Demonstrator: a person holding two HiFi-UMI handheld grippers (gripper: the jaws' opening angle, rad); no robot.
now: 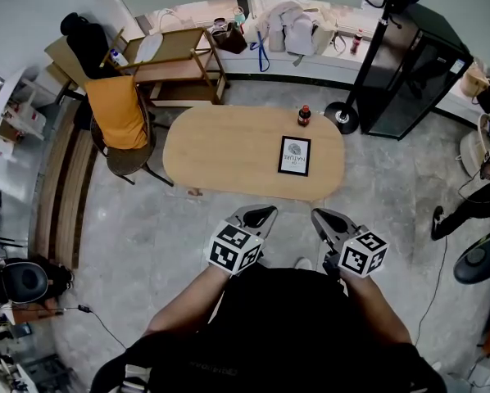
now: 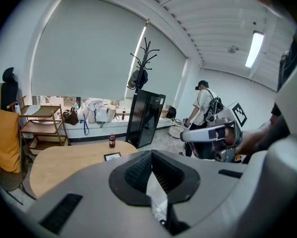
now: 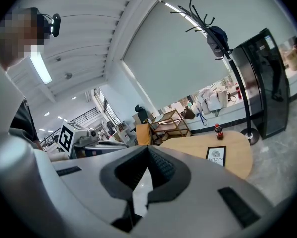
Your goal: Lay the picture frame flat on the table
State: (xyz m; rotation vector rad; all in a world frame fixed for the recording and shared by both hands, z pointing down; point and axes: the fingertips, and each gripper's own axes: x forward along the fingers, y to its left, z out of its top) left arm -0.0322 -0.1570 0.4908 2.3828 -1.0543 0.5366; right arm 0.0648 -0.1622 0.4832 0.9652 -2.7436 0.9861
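Observation:
A black picture frame [image 1: 294, 155] with a white print rests face up on the right part of the oval wooden table [image 1: 220, 150]; it seems to lie flat. It also shows small in the left gripper view [image 2: 112, 156] and in the right gripper view [image 3: 216, 155]. My left gripper [image 1: 265, 211] and my right gripper [image 1: 319, 214] are held close to my body, over the floor short of the table's near edge. Both are shut with nothing in them. Each gripper's own view shows its pads meeting: the left gripper [image 2: 151, 152], the right gripper [image 3: 147, 148].
A cola bottle [image 1: 304, 115] stands at the table's far edge behind the frame. A chair with an orange cloth [image 1: 118, 113] stands to the table's left, a wooden shelf cart [image 1: 175, 64] behind it. A coat stand base [image 1: 342, 117] and a black cabinet [image 1: 413, 72] stand far right. A person [image 1: 474, 203] is at the right.

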